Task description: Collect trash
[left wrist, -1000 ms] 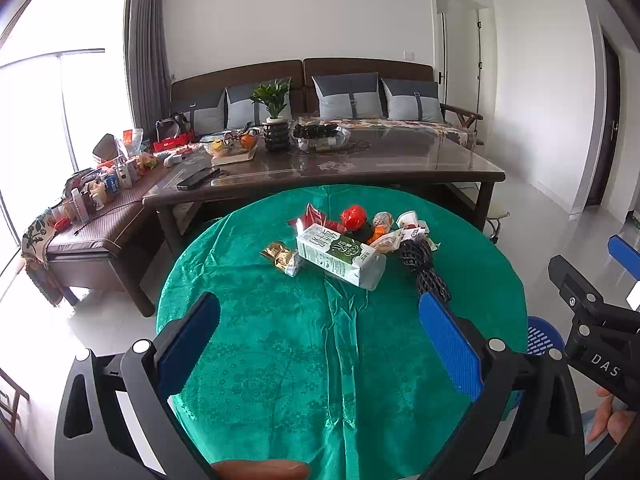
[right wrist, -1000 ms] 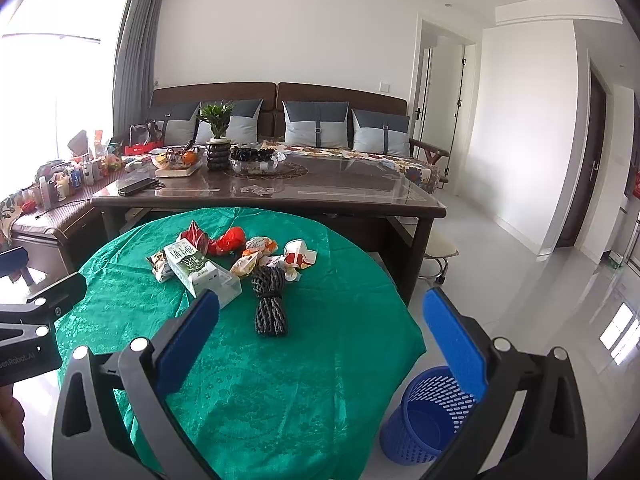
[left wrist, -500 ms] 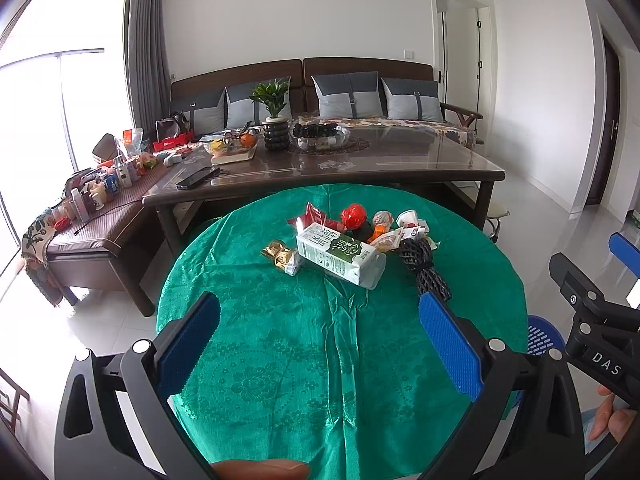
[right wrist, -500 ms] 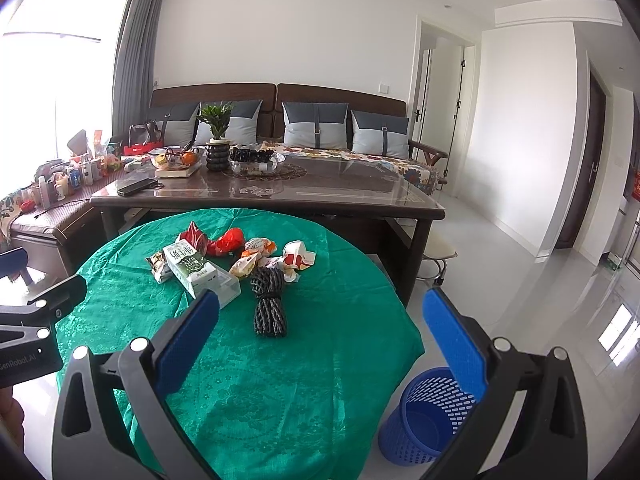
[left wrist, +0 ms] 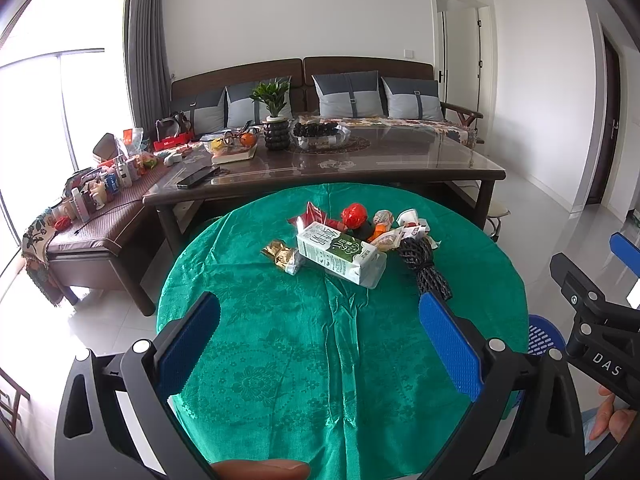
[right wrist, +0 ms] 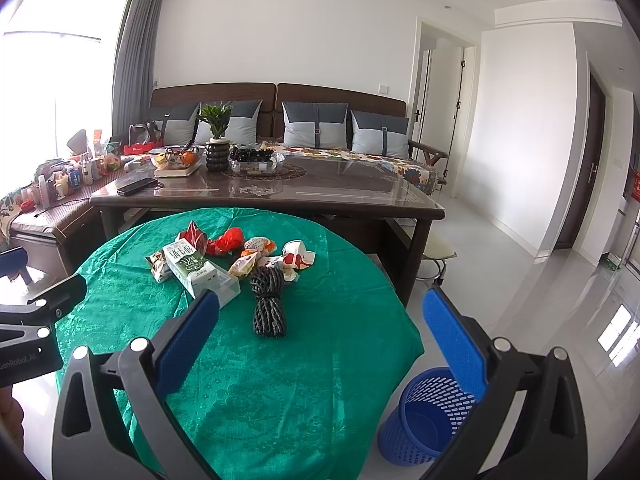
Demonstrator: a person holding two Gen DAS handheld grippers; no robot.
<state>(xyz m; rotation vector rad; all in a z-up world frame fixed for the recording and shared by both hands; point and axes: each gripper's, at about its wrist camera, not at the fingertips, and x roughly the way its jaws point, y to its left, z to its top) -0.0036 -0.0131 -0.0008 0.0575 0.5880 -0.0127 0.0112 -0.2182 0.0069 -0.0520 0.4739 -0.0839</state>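
1. Closest in: my left claw (left wrist: 319,334) is spread wide with nothing in it, both blue pads hanging over the near part of the green tablecloth (left wrist: 320,360). It's level and pointing straight across the table at the trash pile. A bit of my thumb shows at the bottom edge of that view.
2. My right claw (right wrist: 320,338) is also wide open and holding nothing. It sits over the table's near right edge, aimed forward, with its right pad out past the cloth over the floor.
3. Each claw shows up in the other's camera: the right one at the far right of the left view, the left one at the far left of the right view, so they're side by side and well apart.
4. Blue mesh bin (right wrist: 424,416) stands on the floor just beside the table, below my right claw.
5. Next out, a black rope bundle (right wrist: 269,300) lies on the cloth.
6. Then the green-and-white milk carton (left wrist: 340,252) lying on its side, with a gold wrapper (left wrist: 282,256) touching its left end.
7. Behind those, a heap of wrappers, including a crumpled red wrapper (left wrist: 354,215) and a white paper cup (right wrist: 298,258).
8. Farthest: dark coffee table (left wrist: 400,164), then the sofa (left wrist: 348,80).
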